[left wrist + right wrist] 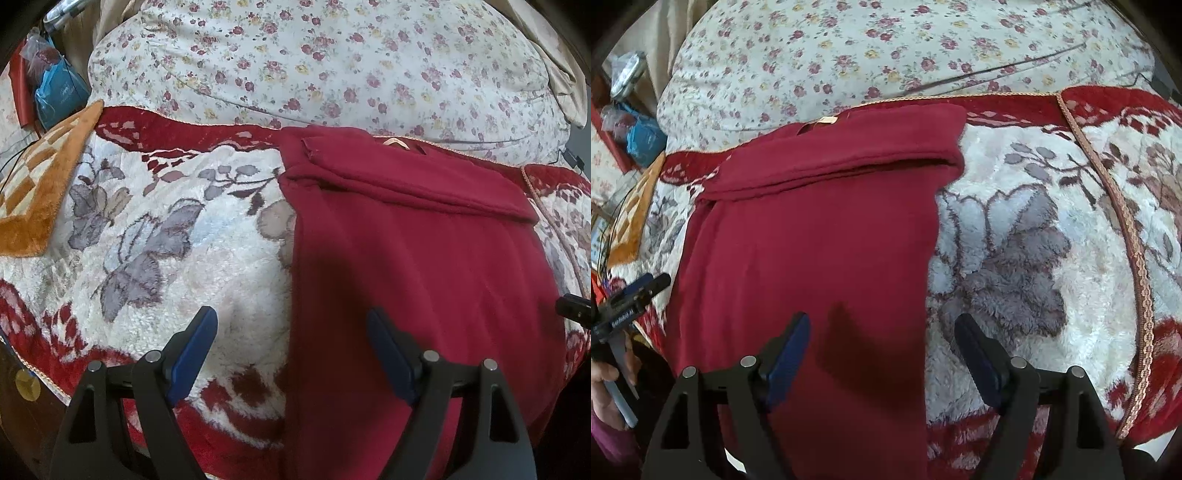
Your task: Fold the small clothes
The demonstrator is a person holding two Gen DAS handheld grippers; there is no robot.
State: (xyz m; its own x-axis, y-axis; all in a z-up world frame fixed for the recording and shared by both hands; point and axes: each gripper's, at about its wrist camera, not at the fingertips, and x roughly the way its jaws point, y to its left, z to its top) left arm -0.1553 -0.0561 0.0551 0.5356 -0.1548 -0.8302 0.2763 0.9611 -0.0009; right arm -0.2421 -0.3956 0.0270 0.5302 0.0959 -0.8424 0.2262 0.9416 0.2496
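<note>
A dark red garment (417,258) lies flat on a plush flower-patterned blanket (166,240), its sleeves folded across the top near the collar label (397,143). My left gripper (291,325) is open and empty, hovering above the garment's left edge near the hem. The same garment (812,240) fills the left of the right wrist view. My right gripper (882,328) is open and empty, above the garment's right edge over the blanket (1034,240). The left gripper (646,286) shows at the left edge of the right wrist view.
A flowered quilt (314,62) is heaped behind the garment. An orange checkered mat (40,177) lies at the left, with a blue bag (59,92) beyond it. The blanket's braided trim (1137,258) runs down the right side.
</note>
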